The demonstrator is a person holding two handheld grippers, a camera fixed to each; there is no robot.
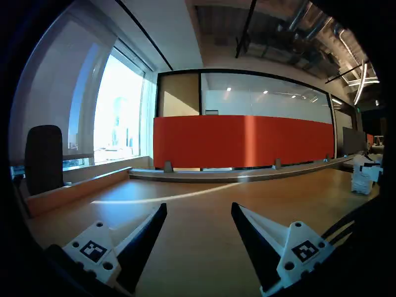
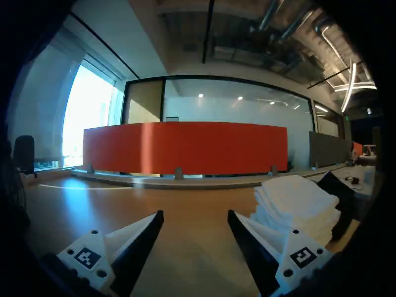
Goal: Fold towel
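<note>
Wooden table, orange divider panel along its far edge, bright window, black chair at left

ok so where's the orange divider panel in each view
Left gripper view: orange divider panel spans the centre, beyond the wooden desk.
Right gripper view: across the centre too, behind and left of the white towel stack.
Shared landmark: bright window at far left.
</note>
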